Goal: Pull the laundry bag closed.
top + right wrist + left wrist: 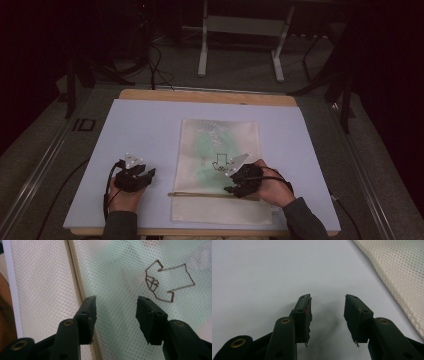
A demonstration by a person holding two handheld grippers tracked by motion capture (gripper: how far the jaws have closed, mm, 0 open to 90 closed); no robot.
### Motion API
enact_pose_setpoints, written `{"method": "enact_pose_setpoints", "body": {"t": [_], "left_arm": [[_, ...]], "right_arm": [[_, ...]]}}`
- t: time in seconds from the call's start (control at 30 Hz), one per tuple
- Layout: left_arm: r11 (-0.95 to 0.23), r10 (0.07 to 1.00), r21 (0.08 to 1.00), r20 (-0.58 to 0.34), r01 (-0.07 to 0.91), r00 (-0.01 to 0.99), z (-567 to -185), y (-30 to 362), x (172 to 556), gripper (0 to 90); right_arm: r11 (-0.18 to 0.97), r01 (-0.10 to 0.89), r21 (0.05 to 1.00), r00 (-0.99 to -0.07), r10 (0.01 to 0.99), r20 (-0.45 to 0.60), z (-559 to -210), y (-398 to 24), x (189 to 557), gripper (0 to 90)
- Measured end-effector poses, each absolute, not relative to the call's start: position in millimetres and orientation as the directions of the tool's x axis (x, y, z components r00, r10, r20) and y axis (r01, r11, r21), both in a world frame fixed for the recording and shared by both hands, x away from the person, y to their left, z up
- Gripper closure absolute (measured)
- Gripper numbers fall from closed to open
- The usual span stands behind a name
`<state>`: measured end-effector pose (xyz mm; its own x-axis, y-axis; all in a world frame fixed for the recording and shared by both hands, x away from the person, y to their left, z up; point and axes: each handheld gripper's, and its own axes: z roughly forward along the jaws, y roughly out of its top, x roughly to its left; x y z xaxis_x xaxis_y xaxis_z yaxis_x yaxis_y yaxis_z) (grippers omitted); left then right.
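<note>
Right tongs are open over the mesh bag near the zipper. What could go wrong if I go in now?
1. The right tongs straddle thin mesh, not the zipper line; closing may just pinch and wrinkle the mesh bag.
2. The left tongs stand open on the bare mat, off the bag, so any pull could drag it.

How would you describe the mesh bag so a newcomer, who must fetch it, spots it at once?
On the pale blue table mat, look right of centre, under the right gripper. The mesh bag is a flat white net pouch with a tan zipper strip, something green inside, and a dark shirt outline.
</note>
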<state>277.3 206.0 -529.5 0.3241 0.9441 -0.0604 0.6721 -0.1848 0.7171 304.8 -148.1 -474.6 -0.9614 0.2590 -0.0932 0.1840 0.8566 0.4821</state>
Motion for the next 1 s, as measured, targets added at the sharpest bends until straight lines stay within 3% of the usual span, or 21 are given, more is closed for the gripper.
{"method": "enact_pose_setpoints", "body": {"t": [1.0], "left_arm": [[-0.195, 0.944, 0.719, -0.047, 0.667, 0.327, -529, 205, 277, 56.7]], "right_arm": [[0.858, 0.110, 0.501, -0.982, 0.172, -0.078, -478, -104, 300, 51.0]]}}
